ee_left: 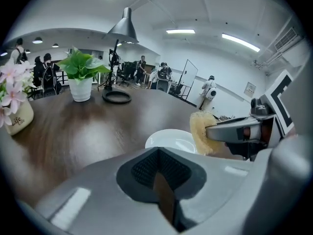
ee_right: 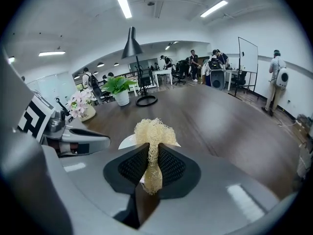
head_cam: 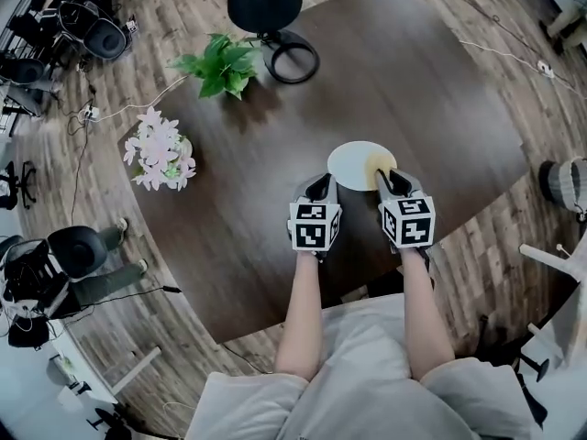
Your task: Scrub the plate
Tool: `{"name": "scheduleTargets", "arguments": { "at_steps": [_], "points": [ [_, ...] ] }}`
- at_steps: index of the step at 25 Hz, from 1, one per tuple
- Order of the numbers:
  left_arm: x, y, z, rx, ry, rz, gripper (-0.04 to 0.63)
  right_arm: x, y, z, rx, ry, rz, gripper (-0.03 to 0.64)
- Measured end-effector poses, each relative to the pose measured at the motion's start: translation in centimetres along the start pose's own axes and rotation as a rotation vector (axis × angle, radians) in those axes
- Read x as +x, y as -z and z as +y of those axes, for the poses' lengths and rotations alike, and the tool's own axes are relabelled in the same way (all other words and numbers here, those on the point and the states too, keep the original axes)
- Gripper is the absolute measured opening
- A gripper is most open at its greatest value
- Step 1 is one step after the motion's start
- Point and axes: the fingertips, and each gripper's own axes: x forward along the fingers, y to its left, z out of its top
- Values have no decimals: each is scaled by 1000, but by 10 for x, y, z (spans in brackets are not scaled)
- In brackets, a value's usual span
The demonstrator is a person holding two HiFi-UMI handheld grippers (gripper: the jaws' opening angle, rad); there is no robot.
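My right gripper (head_cam: pixel 393 180) clamps the scrubber (ee_right: pixel 152 136), my left gripper (head_cam: pixel 318 186) is closed empty; scrubbing seems about to start, needing a press onto the plate (head_cam: pixel 353 163) at 12 o'clock.

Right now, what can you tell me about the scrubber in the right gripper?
The scrubber is a pale yellow, coarse, fibrous mesh pad, like loofah. The right gripper is shut on its lower part, so it is pinched narrow there and fans out above. It sits at the right edge of the white plate; contact is unclear.

white plate (head_cam: pixel 354 165), straw-yellow scrubber (ee_right: pixel 153 132), dark-brown table (head_cam: pixel 422 90)
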Motion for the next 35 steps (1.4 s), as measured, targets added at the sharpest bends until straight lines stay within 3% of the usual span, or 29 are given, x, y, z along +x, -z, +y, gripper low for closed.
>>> {"name": "scheduleTargets", "arguments": {
  "at_steps": [13, 21, 26, 29, 32, 35],
  "points": [
    [47, -10, 31, -80, -67, 26, 0, 55, -15, 0, -142, -58, 90, 78],
    [53, -7, 25, -126, 30, 78, 0, 57, -17, 0, -197, -77, 112, 78],
    [48, 3, 8, -84, 74, 152, 0, 53, -14, -1, -235, -62, 128, 78],
    [46, 12, -8, -73, 105, 177, 0, 53, -12, 6, -321, -60, 150, 78],
    [44, 16, -19, -91, 127, 146, 0, 56, -4, 12, -446, -51, 184, 78],
    [38, 4, -24, -114, 146, 32, 0, 57, -2, 13, -445, -62, 188, 78]
  ]
}}
